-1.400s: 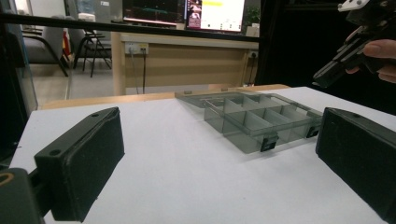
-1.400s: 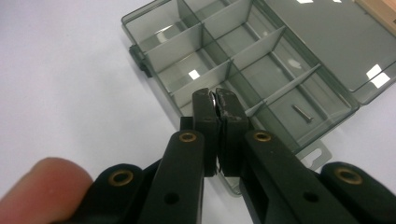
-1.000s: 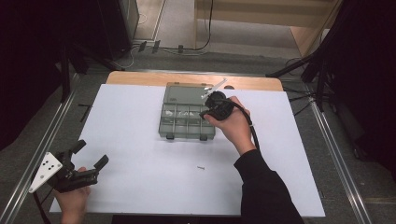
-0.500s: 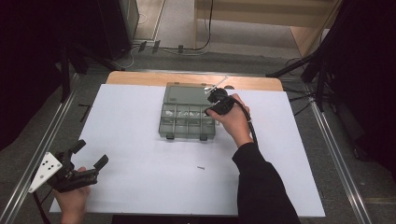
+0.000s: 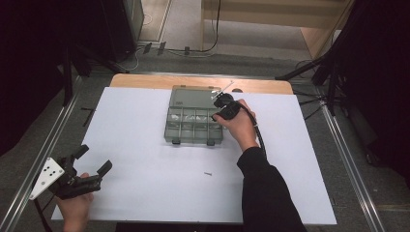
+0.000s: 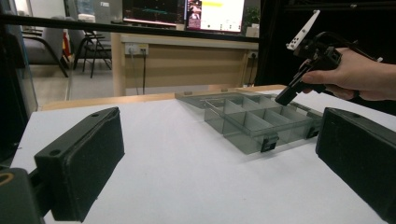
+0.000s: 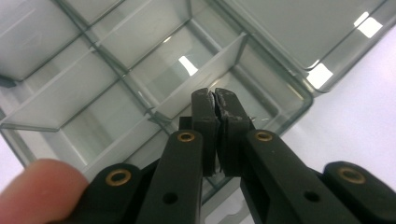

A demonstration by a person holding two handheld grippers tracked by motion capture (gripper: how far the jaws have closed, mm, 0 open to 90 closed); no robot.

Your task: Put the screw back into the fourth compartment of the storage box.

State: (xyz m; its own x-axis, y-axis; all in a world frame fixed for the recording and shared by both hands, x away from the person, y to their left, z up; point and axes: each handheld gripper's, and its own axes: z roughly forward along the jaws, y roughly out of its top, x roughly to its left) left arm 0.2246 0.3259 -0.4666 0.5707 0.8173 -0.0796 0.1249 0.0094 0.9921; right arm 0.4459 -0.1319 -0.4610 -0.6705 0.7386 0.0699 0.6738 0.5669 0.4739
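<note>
1. While the left gripper (image 5: 92, 170) rests spread at lower left, a tiny dark screw (image 5: 208, 173) lies mid-frame, light, best pinched across its shank.
2. Farther up, the right gripper (image 7: 215, 100), clenched, perhaps on something tiny, hangs over the smoky translucent plastic compartment box (image 5: 193, 140), rigid but brittle.

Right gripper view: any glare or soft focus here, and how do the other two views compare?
Right gripper view: bright window-like glare patches on the clear organizer box and its lid, a blurred fingertip at bottom left, the shut right gripper sharp. Left gripper view: near jaws of the left gripper soft, monitors behind overexposed. High view: white table evenly lit, surroundings dark.
</note>
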